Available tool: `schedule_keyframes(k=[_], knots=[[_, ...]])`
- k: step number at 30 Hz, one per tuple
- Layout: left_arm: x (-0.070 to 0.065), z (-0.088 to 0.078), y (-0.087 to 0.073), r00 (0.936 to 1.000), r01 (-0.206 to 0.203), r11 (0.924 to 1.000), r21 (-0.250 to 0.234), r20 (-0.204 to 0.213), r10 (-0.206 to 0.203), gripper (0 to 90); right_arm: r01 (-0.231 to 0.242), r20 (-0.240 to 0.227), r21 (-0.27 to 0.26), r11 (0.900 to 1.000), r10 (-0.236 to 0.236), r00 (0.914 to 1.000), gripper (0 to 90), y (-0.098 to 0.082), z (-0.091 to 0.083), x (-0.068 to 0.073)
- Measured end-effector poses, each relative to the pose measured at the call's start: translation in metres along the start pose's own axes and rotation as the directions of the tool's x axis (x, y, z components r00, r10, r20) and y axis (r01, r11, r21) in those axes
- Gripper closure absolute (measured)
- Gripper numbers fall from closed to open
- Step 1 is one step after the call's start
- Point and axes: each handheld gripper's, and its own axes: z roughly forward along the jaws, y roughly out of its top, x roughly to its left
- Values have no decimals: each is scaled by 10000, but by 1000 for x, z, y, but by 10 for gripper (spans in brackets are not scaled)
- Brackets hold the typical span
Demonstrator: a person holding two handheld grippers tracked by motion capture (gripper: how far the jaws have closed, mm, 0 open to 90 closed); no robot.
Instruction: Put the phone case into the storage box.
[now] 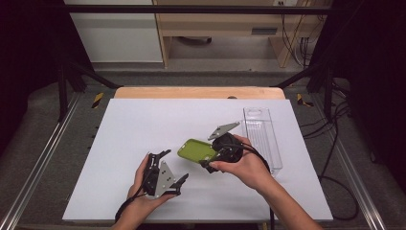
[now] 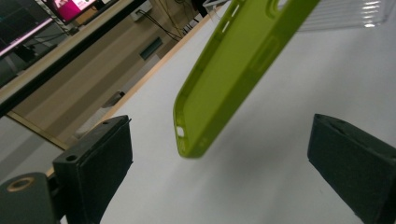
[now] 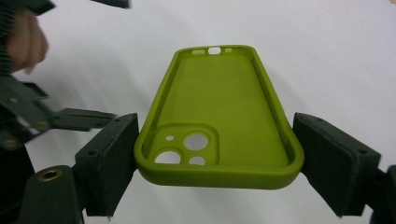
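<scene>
Above the white bench [image 1: 143, 124], right of its middle, the green phone case [image 1: 196, 150] hangs clear of the surface, clamped across its camera-cutout end by the right gripper [image 3: 217, 158]. Both black fingers [image 3: 109, 161] press on the case's two long sides, with the open inside of the case facing the camera in the right gripper view and the port end pointing away. The person's right hand [image 1: 246, 167] carries that gripper, with a clear plastic tray [image 1: 261, 136] lying on the bench just beyond it, toward the right edge.

Nearer the front edge of the bench, the left gripper [image 1: 165, 167] sits in the left hand [image 1: 141, 196], apart from the case. Its fingers [image 2: 95, 163] stand wide apart with nothing between them; in the left gripper view the case hangs tilted ahead of them, not touching either one.
</scene>
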Motion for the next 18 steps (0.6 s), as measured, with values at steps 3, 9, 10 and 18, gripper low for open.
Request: schedule_keyframes(k=[3,9,10,18], knots=[[-3,10,5,9992,-401,9992,62,-23,401,95,-49,-86,-11,10000,49,10000,178,4,-3,1],[-8,18,10,9967,-778,9970,-22,-217,778,197,49,-108,-36,10000,-50,9999,177,6,-6,0],[-8,18,10,9959,-840,9965,-1,-329,840,233,16,-121,-40,10000,-17,9999,176,5,-6,-1],[-13,25,11,9892,-1373,9904,140,-506,1378,447,10,-323,-210,9998,-17,9995,176,5,-10,4]])
